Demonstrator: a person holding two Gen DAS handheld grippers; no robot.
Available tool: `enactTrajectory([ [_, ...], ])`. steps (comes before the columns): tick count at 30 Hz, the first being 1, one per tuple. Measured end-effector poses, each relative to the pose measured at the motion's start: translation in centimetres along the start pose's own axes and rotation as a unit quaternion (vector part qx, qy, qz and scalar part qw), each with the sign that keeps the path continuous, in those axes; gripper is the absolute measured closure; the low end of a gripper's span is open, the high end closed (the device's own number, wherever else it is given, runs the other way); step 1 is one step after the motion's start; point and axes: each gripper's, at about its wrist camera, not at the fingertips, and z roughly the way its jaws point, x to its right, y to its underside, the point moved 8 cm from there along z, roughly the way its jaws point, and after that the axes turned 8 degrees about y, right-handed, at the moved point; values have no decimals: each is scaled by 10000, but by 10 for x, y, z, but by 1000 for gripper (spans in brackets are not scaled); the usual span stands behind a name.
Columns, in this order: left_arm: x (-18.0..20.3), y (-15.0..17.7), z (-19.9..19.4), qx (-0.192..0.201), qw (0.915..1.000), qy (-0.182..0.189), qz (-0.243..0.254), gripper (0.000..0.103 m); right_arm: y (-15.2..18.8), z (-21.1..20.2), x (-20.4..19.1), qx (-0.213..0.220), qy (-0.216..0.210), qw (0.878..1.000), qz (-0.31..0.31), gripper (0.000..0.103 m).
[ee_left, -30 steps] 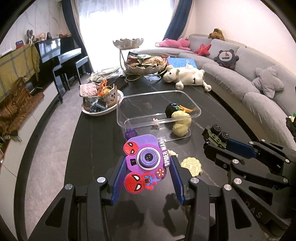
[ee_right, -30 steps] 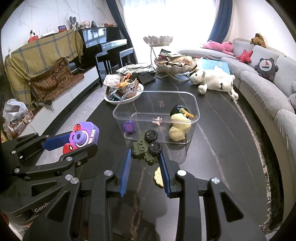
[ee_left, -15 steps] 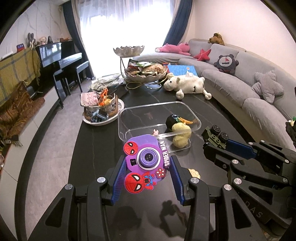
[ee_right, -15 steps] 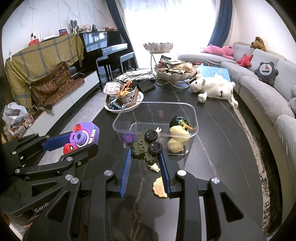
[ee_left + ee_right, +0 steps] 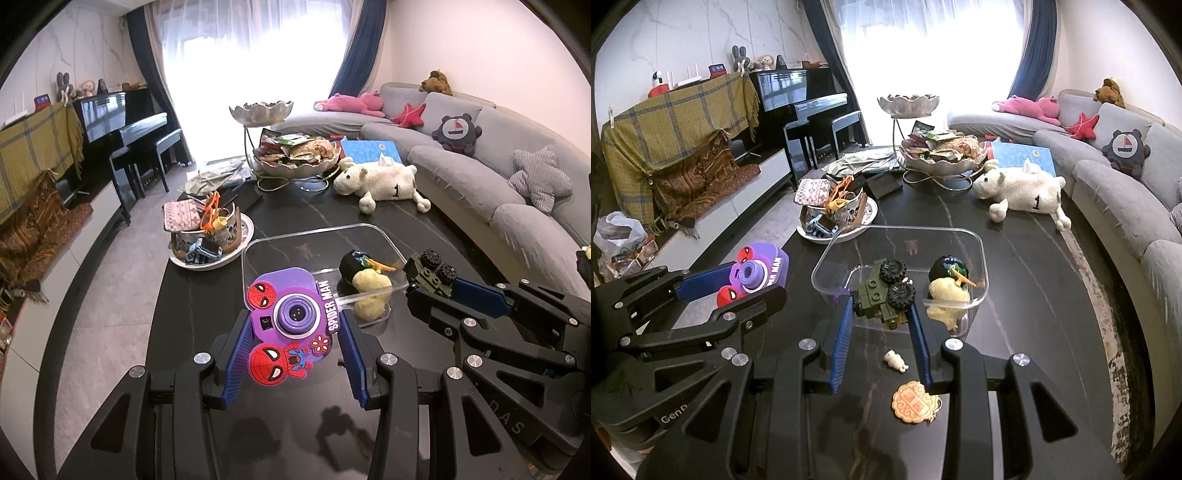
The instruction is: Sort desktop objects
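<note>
My left gripper (image 5: 295, 328) is shut on a purple Spider-Man toy camera (image 5: 291, 317), held above the dark table (image 5: 207, 314) just short of the clear plastic bin (image 5: 384, 240). My right gripper (image 5: 881, 310) is shut on a green brick truck with black wheels (image 5: 886, 291), over the bin's (image 5: 975, 240) near rim. Inside the bin lie a yellow and black plush duck (image 5: 951, 286) and a small purple thing. A tiny white figure (image 5: 895, 360) and a round orange cookie-like charm (image 5: 911, 401) rest on the table under the right gripper.
A white plate with a basket of odds and ends (image 5: 836, 212) stands left of the bin. A two-tier bowl stand of snacks (image 5: 940, 153) and a white plush sheep (image 5: 1021, 192) lie beyond. A grey sofa (image 5: 1119, 199) curves along the right table edge.
Both grippers have risen and moved forward toward the bin, each with its toy. The white figure and the orange charm have come into sight under the right gripper.
</note>
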Motion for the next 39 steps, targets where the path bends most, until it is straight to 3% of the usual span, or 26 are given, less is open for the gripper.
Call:
enactTrajectory([
  [22,-13,-48,42,69,9998,-101,165,62,-44,47,14,-12,61,10000,1,75],
  [39,-28,-53,95,-233,9996,-69,116,62,-48,100,20,-313,108,9994,-60,75],
])
